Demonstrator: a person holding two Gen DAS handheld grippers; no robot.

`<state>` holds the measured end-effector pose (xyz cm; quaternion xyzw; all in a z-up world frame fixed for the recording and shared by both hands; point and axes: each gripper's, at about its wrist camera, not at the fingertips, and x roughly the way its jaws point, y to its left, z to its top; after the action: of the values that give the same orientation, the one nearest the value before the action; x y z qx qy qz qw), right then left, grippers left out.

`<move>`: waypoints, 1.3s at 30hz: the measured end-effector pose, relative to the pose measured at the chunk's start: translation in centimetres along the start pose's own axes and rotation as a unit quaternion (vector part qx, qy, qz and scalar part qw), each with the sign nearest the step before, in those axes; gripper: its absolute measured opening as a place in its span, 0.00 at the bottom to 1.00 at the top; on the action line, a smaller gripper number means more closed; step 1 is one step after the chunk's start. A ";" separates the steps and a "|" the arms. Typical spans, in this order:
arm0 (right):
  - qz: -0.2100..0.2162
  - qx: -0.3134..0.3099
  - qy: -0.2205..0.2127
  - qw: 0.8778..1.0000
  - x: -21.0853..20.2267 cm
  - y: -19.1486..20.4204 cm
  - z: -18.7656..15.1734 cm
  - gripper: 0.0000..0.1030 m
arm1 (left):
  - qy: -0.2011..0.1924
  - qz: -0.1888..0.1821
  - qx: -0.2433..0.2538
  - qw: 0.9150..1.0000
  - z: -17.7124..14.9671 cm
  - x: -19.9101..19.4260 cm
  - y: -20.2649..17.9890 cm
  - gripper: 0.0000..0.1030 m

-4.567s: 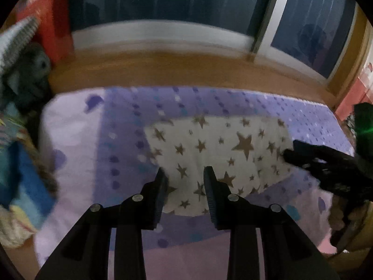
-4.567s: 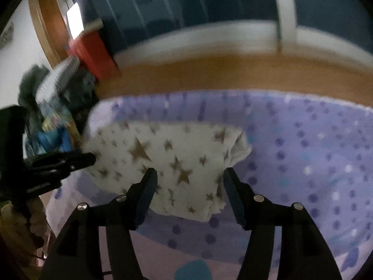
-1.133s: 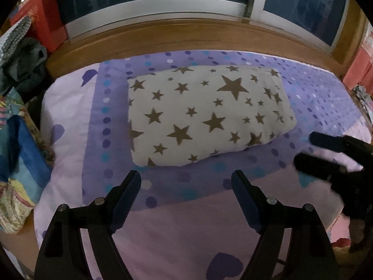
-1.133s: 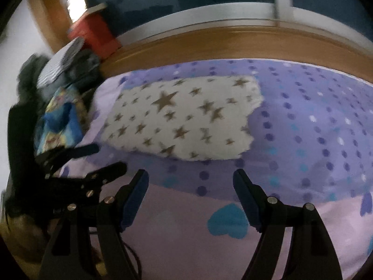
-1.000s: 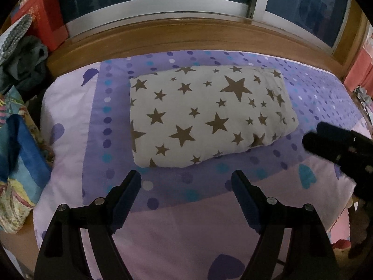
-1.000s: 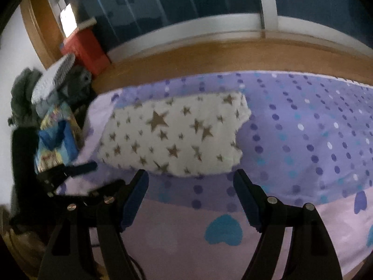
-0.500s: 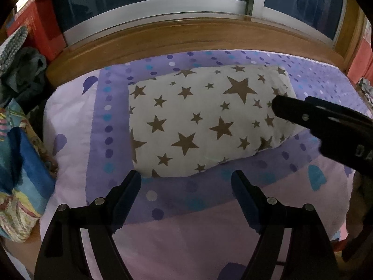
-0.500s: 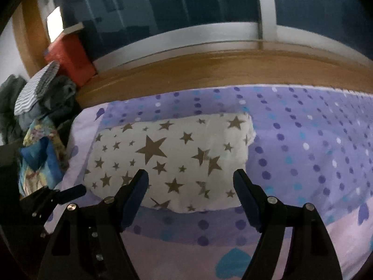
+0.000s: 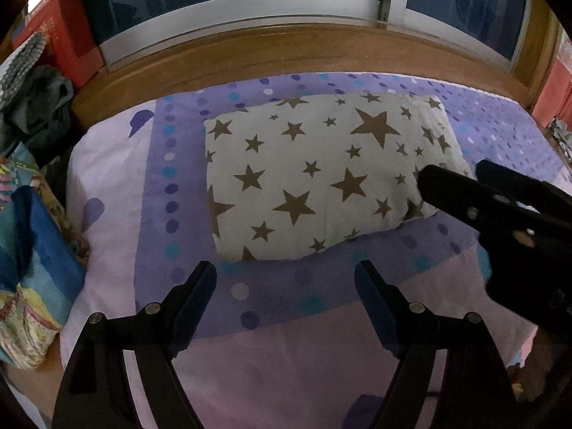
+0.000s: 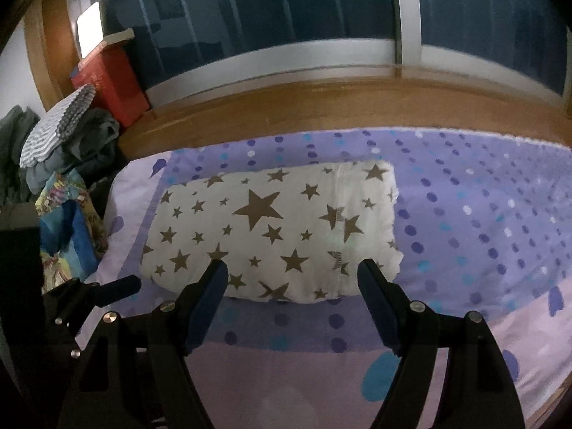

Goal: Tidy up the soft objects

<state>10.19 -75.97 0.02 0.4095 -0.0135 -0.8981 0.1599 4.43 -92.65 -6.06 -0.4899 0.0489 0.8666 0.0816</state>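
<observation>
A white pillow (image 9: 314, 178) printed with brown stars lies flat on the purple dotted bedsheet (image 9: 171, 193), its long side across the bed. My left gripper (image 9: 286, 282) hovers open just short of the pillow's near edge, nothing between its fingers. In that view the right gripper (image 9: 454, 175) reaches in from the right, its black fingers over the pillow's right end. The right wrist view shows the same pillow (image 10: 279, 228) with my right gripper (image 10: 293, 275) open above its near edge, pads not touching it. The left gripper's fingertip (image 10: 121, 287) shows at lower left.
A wooden ledge (image 9: 286, 53) and dark window run behind the bed. At the left are a red box (image 9: 60, 35), a heap of grey clothes (image 9: 32, 107) and a folded colourful blanket (image 9: 28, 268). The sheet (image 10: 482, 221) stretches bare to the pillow's right.
The right gripper has swung in toward the pillow, now over its right end, and its view has turned to centre the pillow. The left gripper has stayed put, open.
</observation>
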 end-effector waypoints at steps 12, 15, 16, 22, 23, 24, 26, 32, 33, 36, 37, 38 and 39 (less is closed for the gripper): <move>-0.012 -0.011 0.001 1.000 -0.6 0.8 -0.5 0.74 | 0.002 -0.009 -0.008 1.000 -0.1 -0.1 0.5 0.79; -0.012 -0.012 0.001 1.000 -0.7 0.7 -0.6 0.74 | 0.003 -0.010 -0.009 1.000 -0.1 0.0 0.6 0.79; -0.012 -0.013 0.002 1.000 -0.7 0.7 -0.7 0.74 | 0.003 -0.010 -0.010 1.000 -0.2 0.0 0.6 0.79; -0.011 -0.014 0.003 1.000 -0.8 0.7 -0.8 0.74 | 0.003 -0.011 -0.012 1.000 -0.3 -0.1 0.7 0.79; -0.011 -0.014 0.004 1.000 -0.8 0.7 -0.9 0.74 | 0.002 -0.011 -0.013 1.000 -0.4 -0.1 0.7 0.79; -0.011 -0.014 0.005 1.000 -0.8 0.7 -0.9 0.74 | 0.002 -0.010 -0.013 1.000 -0.4 -0.1 0.6 0.79; -0.011 -0.013 0.006 1.000 -0.8 0.7 -0.9 0.74 | 0.002 -0.010 -0.013 1.000 -0.4 -0.2 0.5 0.79; 0.002 -0.019 0.009 1.000 -0.8 0.4 -0.7 0.74 | 0.000 -0.009 -0.018 1.000 -0.4 -0.3 0.6 0.79; 0.006 -0.022 0.011 1.000 -0.8 0.2 -0.8 0.74 | 0.000 -0.009 -0.019 1.000 -0.5 -0.4 0.6 0.79; 0.014 -0.024 0.020 0.999 -0.8 -0.1 -1.1 0.74 | -0.002 -0.009 -0.024 1.000 -0.5 -0.5 0.7 0.79; 0.015 -0.026 0.023 0.999 -0.8 -0.2 -1.3 0.74 | -0.003 -0.010 -0.026 1.000 -0.5 -0.5 0.7 0.79; 0.015 -0.026 0.025 0.999 -0.8 -0.2 -1.3 0.74 | -0.004 -0.011 -0.028 1.000 -0.5 -0.5 0.7 0.79; 0.016 -0.027 0.027 0.999 -0.8 -0.3 -1.4 0.74 | -0.005 -0.011 -0.030 0.999 -0.5 -0.5 0.7 0.79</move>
<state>11.62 -75.34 -0.38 0.4290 0.0089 -0.8840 0.1856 4.96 -93.51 -5.84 -0.4883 0.0172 0.8691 0.0770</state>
